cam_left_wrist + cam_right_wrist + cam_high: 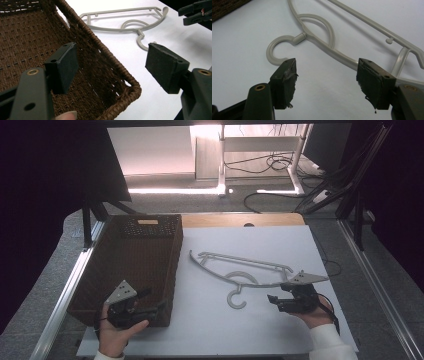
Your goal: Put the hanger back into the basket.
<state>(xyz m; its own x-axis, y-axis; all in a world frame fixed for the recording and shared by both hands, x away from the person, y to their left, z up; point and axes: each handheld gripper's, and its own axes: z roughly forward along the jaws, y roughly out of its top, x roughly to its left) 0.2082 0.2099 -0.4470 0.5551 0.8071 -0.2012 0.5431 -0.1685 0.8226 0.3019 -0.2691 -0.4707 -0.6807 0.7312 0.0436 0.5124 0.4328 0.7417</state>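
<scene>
Both jaws gape — left gripper (150, 310) over basket (95, 270), right gripper (272, 298) beside hanger (240, 270).

Beyond the white-topped table (280, 240) lies grey speckled carpet floor (200, 202), a white metal-legged desk frame (260, 145) trailing black cables (272, 165), with bright light pooling underneath.

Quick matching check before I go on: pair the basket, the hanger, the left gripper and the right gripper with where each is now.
Things:
1. basket
2. hanger
3. left gripper
4. right gripper

Places:
A. open, at the basket's near corner
B. flat on the white sheet, mid-table
C. open, beside the hanger's right end
D. left side of the table

Pairs: 1-D, 2-B, 3-A, 4-C
</scene>
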